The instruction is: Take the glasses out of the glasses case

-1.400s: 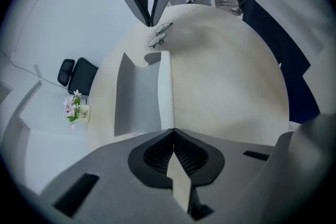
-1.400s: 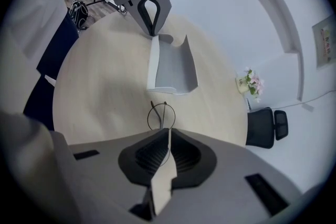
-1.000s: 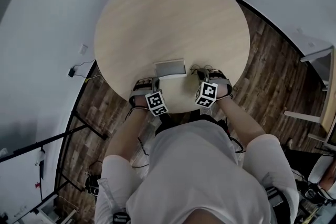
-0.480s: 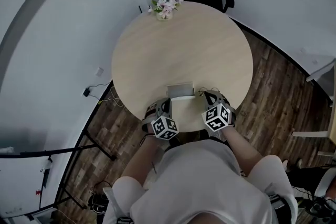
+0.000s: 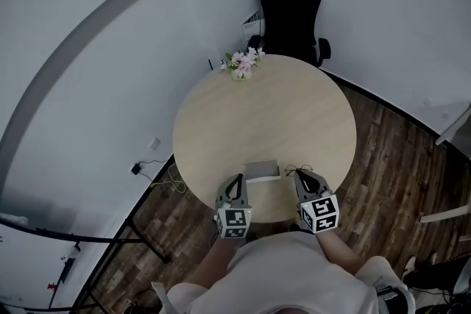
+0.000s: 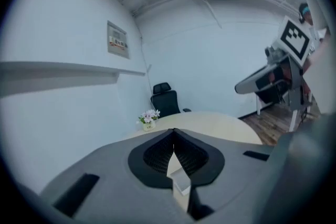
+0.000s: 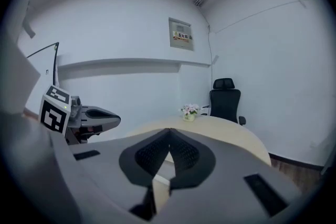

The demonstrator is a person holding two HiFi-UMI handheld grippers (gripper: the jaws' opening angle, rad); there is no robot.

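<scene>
A closed light-grey glasses case [image 5: 263, 171] lies flat near the front edge of the round wooden table [image 5: 280, 110]. My left gripper [image 5: 236, 182] hangs just left of the case and my right gripper [image 5: 304, 177] just right of it, both above the table's edge and pointing across it. Neither touches the case. In the left gripper view the jaws meet at their tips [image 6: 173, 131], shut and empty, with the case [image 6: 181, 185] showing below them. The right gripper's [image 7: 169, 131] jaws are likewise shut on nothing. No glasses are visible.
A small vase of pink and white flowers [image 5: 241, 64] stands at the table's far edge, with a black office chair [image 5: 289, 11] behind it. A curved white wall runs along the left. Cables [image 5: 151, 167] lie on the dark wood floor.
Both grippers have risen from table level beside the case and rolled so their marker cubes face up. The head camera has risen too, so the table looks smaller. The case has not moved.
</scene>
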